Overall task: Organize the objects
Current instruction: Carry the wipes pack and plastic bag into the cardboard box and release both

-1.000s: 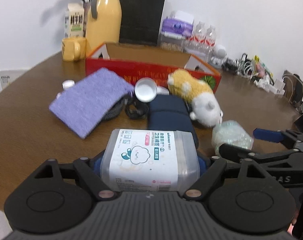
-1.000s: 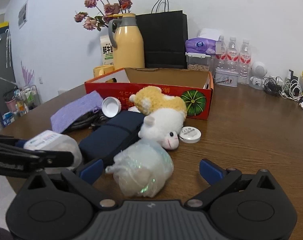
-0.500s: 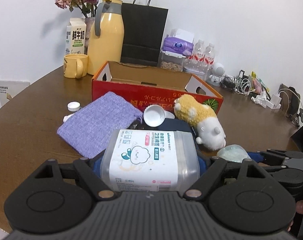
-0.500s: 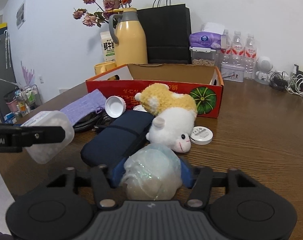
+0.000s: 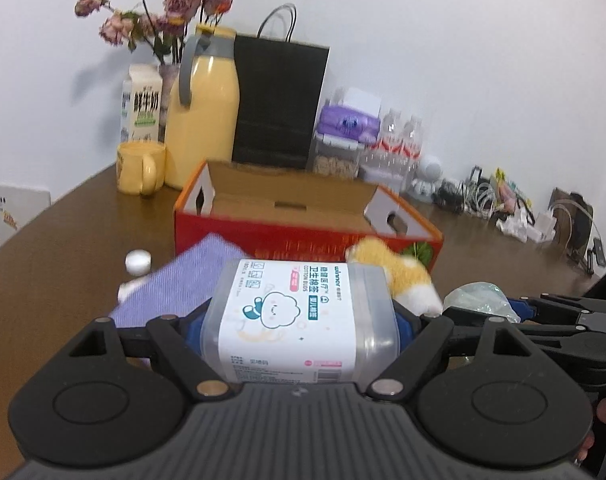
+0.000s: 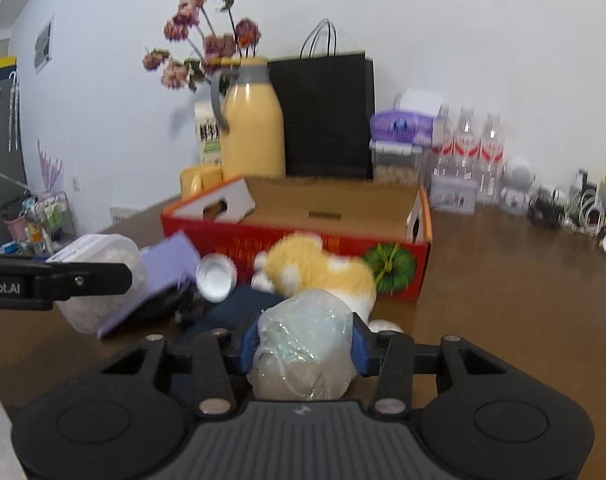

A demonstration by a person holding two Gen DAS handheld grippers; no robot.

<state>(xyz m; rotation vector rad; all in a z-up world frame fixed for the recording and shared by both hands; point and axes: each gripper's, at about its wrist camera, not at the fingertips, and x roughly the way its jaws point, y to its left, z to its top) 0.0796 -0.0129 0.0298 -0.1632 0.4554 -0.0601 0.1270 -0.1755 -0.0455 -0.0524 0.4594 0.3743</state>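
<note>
My left gripper (image 5: 299, 320) is shut on a clear cotton bud box (image 5: 299, 320) with a white label, held above the table; the box also shows in the right wrist view (image 6: 99, 280). My right gripper (image 6: 303, 344) is shut on a crumpled clear plastic bag (image 6: 303, 348), lifted off the table; the bag shows in the left wrist view (image 5: 479, 296). An open red cardboard box (image 5: 303, 236) stands ahead, also in the right wrist view (image 6: 303, 240). A yellow and white plush toy (image 6: 315, 268), a purple cloth (image 5: 183, 284) and a dark blue pouch (image 6: 239, 308) lie before it.
A yellow thermos (image 5: 203, 112), yellow mug (image 5: 139, 168), milk carton (image 5: 141, 104), flowers and black paper bag (image 5: 279, 100) stand behind the box. Water bottles (image 6: 467, 140), a purple wipes pack and cables line the back right. A white cap (image 5: 138, 261) lies at the left.
My right gripper closed on the plastic bag and lifted it. Both grippers rose and moved toward the red box with their loads.
</note>
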